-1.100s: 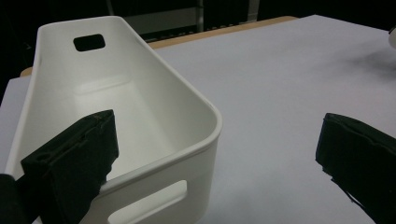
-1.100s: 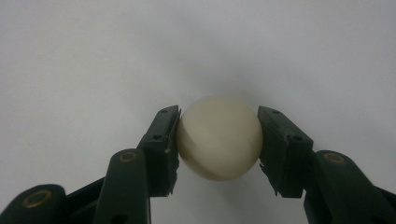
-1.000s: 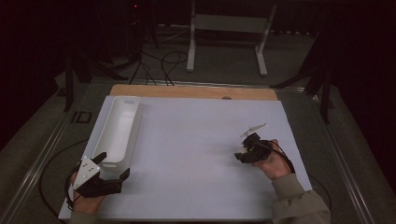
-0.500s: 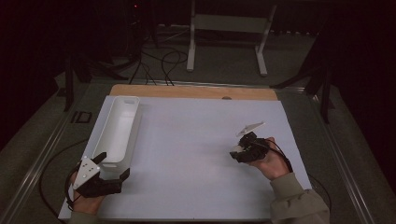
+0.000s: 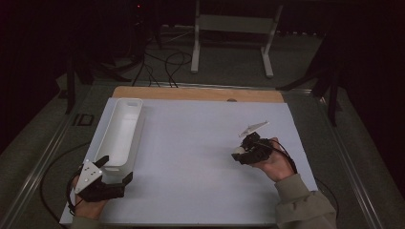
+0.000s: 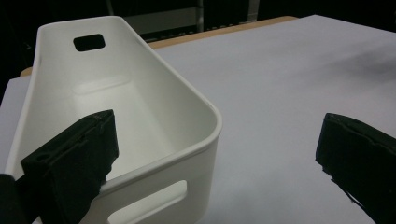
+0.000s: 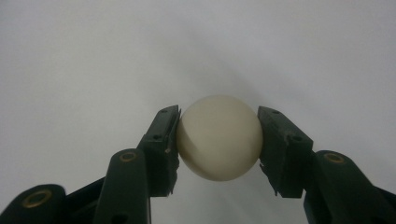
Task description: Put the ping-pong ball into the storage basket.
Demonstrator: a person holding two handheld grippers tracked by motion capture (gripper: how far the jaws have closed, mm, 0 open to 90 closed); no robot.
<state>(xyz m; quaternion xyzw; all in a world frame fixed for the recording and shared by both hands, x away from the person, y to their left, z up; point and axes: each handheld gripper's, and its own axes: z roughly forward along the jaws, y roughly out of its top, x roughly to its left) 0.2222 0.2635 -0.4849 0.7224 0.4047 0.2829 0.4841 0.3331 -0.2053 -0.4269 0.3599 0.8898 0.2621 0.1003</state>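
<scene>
The ball [image 7: 218, 137] sits at the centre of the right gripper view, pinched between the pads of the right gripper [image 7: 218, 140] (so the pickup looks done). In the high view it is at mid-right, well apart from the bin [image 5: 120, 131] at left. The left gripper [image 6: 215, 158] gapes astride the bin's near corner, gripping nothing. Carrying over and dropping in remain.

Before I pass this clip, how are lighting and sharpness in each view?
High view: dim, surroundings nearly black, only the white table lit; the ball is a small pale blur at the right gripper. Left gripper view: bin evenly lit, left gripper jaws soft. Right gripper view: ball fairly sharp, soft shadow behind it, no glare.
</scene>
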